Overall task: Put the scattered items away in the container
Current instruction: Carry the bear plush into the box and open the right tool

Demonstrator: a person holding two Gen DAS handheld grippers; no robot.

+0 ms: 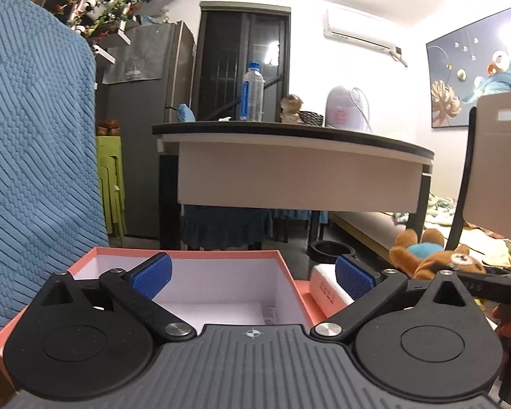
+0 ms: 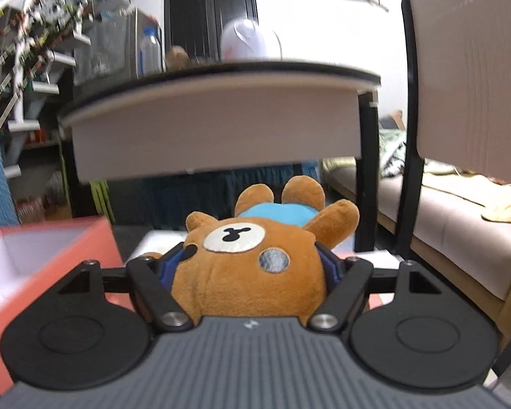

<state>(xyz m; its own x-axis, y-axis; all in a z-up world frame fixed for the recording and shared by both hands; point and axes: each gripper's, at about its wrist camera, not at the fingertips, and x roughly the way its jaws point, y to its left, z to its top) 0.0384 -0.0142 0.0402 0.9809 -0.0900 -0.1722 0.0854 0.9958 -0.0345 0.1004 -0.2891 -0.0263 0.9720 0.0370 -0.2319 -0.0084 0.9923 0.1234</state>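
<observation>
A pink box (image 1: pixel 187 255) with a white inside stands open right below my left gripper (image 1: pixel 253 274), which is open with nothing between its blue pads. A small paper slip (image 1: pixel 270 315) lies on the box floor. A brown teddy bear in a blue shirt (image 2: pixel 252 266) is held by its head in my right gripper (image 2: pixel 252 262), which is shut on it. The same bear (image 1: pixel 432 255) shows at the right of the left wrist view, beside the box. The pink box (image 2: pixel 44 248) sits to the left of the bear. A white packet (image 1: pixel 327 286) lies just right of the box.
A dark-topped table (image 1: pixel 289 136) with a water bottle (image 1: pixel 253 92) and a white appliance (image 1: pixel 347 109) stands ahead. A blue quilted cover (image 1: pixel 34 153) rises at the left. A chair back (image 2: pixel 466 64) and a beige sofa (image 2: pixel 453 218) lie at the right. A black round pot (image 1: pixel 330 250) sits on the floor.
</observation>
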